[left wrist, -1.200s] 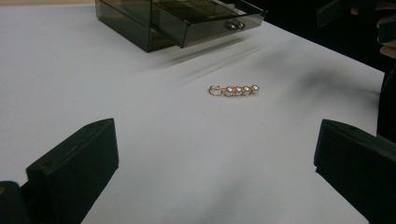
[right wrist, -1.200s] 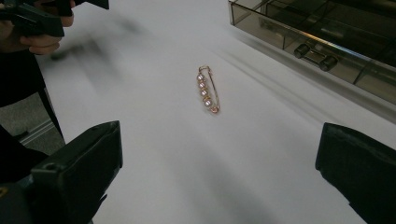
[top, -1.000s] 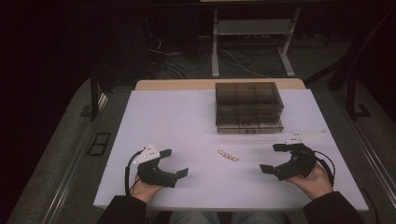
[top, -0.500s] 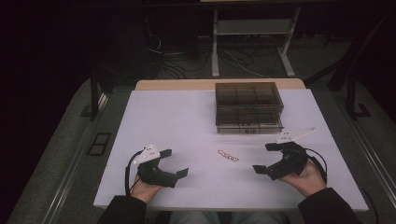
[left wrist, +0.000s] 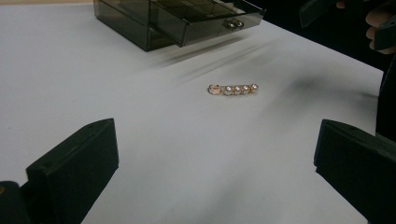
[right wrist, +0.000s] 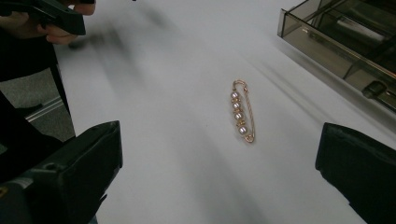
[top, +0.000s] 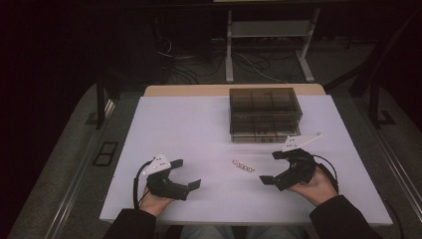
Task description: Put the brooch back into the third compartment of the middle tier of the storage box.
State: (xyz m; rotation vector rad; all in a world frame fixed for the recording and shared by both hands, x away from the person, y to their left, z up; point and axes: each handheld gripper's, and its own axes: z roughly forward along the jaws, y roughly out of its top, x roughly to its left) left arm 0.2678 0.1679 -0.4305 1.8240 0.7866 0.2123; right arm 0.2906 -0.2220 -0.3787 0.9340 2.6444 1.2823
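**A:** Your biggest risk, as I judge it, is the pearl pin (top: 243,166) itself: it lies flat and thin on the white table (top: 189,124), so wide pads could skid it away or pinch only its wire and flick it. Come in low and squarely.

**B:** Where does it sit relative to the tools?

**A:** At lower centre of the high view, between both, apart from each and nearer your right gripper (top: 272,168). That one's jaws stand wide apart and empty; your left gripper (top: 185,173) likewise gapes, holding nothing. The smoky drawer box (top: 263,113), its lower drawer pulled out, stands above the pin in the frame.
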